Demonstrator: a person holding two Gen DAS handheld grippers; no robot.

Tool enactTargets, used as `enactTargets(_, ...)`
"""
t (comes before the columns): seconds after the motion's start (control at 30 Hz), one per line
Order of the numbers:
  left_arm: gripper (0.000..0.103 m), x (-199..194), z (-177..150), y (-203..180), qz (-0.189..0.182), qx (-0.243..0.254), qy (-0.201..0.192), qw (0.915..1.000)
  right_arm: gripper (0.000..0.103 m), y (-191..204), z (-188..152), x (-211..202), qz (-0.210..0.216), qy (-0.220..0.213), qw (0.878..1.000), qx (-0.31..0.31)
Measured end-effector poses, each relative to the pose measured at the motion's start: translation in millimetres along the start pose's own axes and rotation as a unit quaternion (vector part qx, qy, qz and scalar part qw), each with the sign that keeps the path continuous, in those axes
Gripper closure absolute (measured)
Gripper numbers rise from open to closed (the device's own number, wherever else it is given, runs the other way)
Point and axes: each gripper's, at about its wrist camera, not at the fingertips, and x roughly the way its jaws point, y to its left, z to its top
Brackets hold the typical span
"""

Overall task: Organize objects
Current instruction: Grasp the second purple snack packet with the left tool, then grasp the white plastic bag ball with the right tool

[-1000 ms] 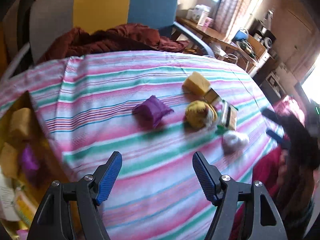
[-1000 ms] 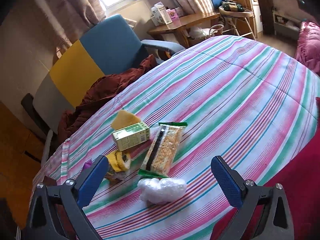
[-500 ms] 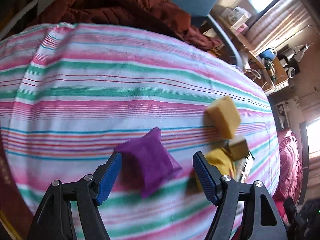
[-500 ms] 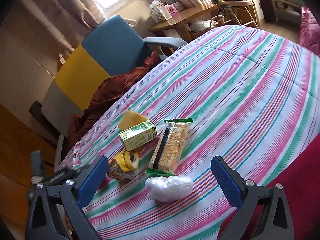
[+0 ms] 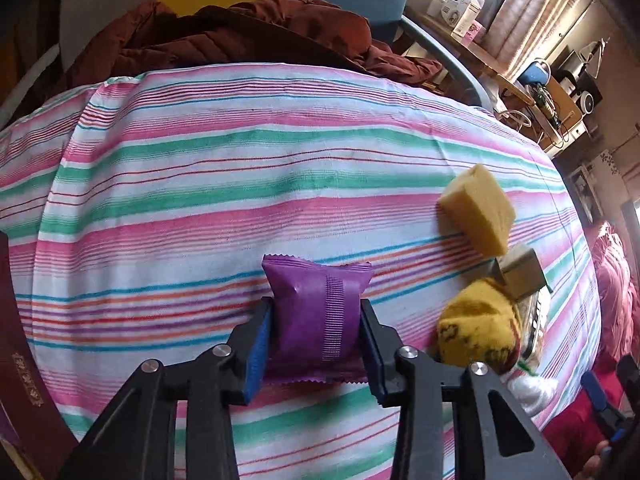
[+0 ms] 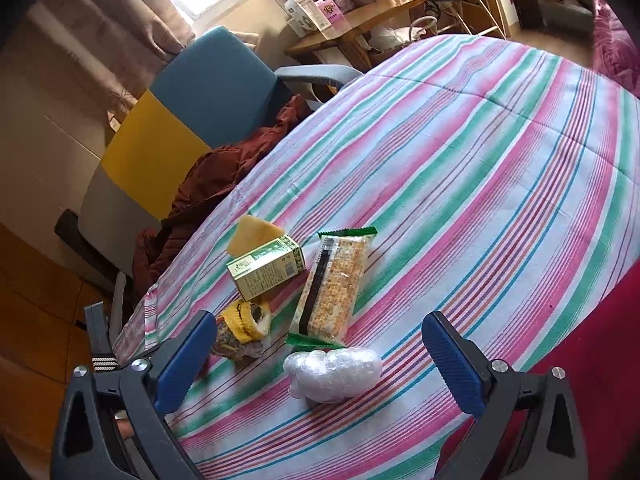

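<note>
My left gripper (image 5: 316,320) is shut on a purple snack packet (image 5: 318,308) that lies on the striped cloth (image 5: 200,200). To its right lie a yellow sponge (image 5: 478,210), a small carton (image 5: 522,272) and a yellow sock bundle (image 5: 476,332). My right gripper (image 6: 320,348) is open and empty above the cloth. Before it lie a white plastic wad (image 6: 332,368), a cracker pack (image 6: 334,284), a green carton (image 6: 266,268), the yellow sponge (image 6: 254,234) and the yellow bundle (image 6: 244,330).
A blue, yellow and grey chair (image 6: 180,120) with a maroon jacket (image 5: 240,36) stands beyond the cloth's far edge. A dark red box (image 5: 20,360) sits at the left. A wooden desk (image 6: 360,28) with boxes stands behind. A pink cushion (image 5: 612,300) lies at the right.
My left gripper moved forward over the purple packet and shut on it. My right gripper stayed open and shifted slightly nearer the items.
</note>
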Motion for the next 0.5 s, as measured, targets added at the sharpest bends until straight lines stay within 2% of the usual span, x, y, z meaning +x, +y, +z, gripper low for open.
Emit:
enactTargets(0.3, 0.064, -15, -44, -19, 0.046, 0.081, -0.022, 0.9954, 0.0, 3, 0, 9, -0.02, 0.019, 1.0, -0.006)
enactTargets(0.4, 0.064, -23, -65, -24, 0.053, 0.103, -0.032, 0.9927, 0.0, 7, -2, 13, -0.026, 0.032, 0.999, -0.013)
enactTargets(0.5, 0.064, -31, -92, -31, 0.059, 0.133, -0.048, 0.9881, 0.0, 8, -4, 13, -0.037, 0.028, 0.999, -0.019)
